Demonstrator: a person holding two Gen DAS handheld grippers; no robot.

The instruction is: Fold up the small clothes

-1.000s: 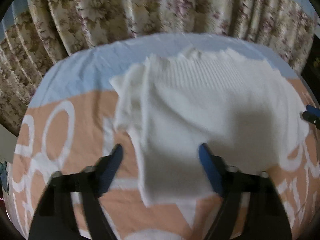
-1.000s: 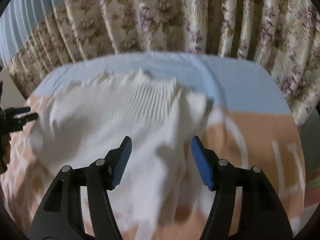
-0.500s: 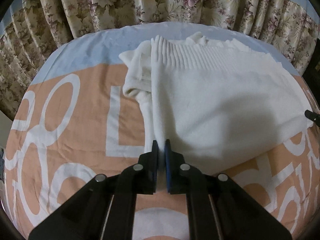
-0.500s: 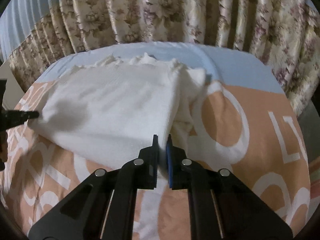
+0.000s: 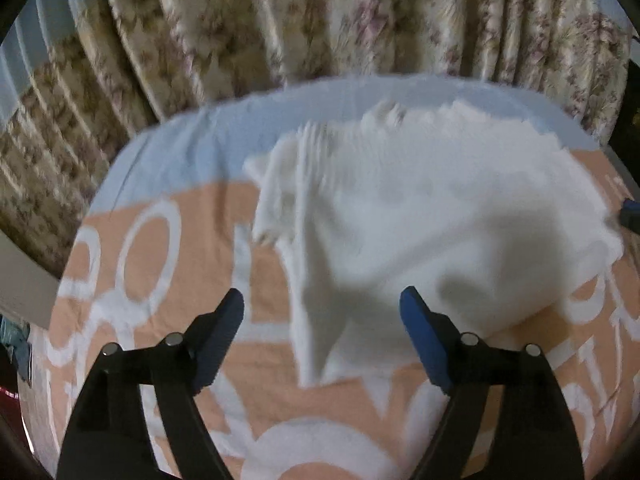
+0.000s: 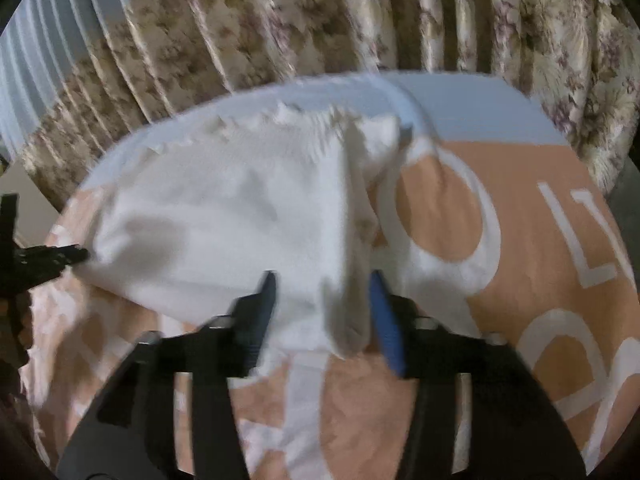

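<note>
A white knitted garment (image 5: 420, 208) lies partly folded on the peach printed sheet (image 5: 168, 264), ribbed edge toward the curtains. My left gripper (image 5: 322, 320) hovers over its near left corner. Its jaws are opening, the cloth lies loose between the blue pads (image 5: 420, 332), and nothing is gripped. In the right wrist view the garment (image 6: 224, 224) fills the left half. My right gripper (image 6: 324, 308) is also opening over the near right corner, and its pads do not press the fabric. The left gripper's tip (image 6: 48, 258) shows at the garment's left corner.
Floral curtains (image 5: 320, 20) hang close behind the far edge. A light blue band (image 5: 192, 148) crosses the sheet's far side. Bare sheet with large white letters (image 6: 520, 240) stretches right of the garment. The right gripper's tip (image 5: 630, 216) shows at the picture's edge.
Half a second ago both grippers were shut on the garment's near corners. Both have let go, opened wide and lifted slightly. The cloth now lies slack on the sheet.
</note>
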